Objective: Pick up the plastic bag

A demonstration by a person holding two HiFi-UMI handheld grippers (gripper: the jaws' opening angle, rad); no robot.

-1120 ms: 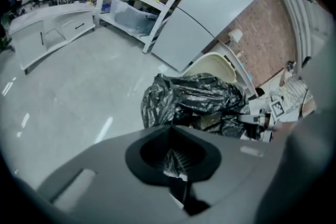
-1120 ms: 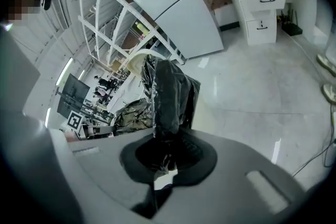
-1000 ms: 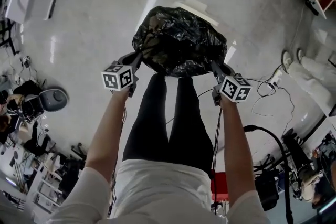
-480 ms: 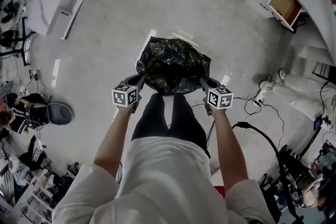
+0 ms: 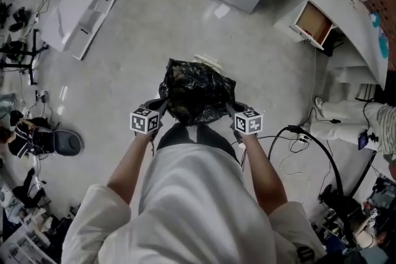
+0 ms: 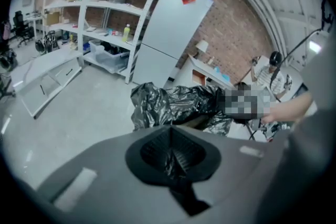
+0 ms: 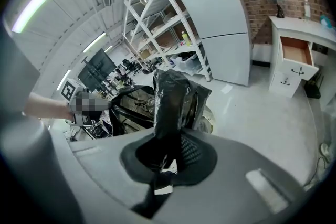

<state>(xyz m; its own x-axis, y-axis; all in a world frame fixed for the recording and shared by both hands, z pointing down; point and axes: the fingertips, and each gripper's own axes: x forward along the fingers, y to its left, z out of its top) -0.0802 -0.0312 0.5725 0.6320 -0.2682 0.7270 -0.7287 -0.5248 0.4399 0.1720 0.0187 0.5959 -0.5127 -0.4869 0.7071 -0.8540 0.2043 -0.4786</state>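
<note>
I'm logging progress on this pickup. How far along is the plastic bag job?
Done: the left gripper and the right gripper are each shut on an edge of the plastic bag.
In hand: the bag hangs between them in front of the standing person, apparently off the floor.
Left: nothing obvious; the pickup looks essentially complete.

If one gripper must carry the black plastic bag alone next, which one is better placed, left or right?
Probably right. The right gripper is shut on a thick strip of the black plastic bag; the left gripper pinches only a thin edge.
</note>
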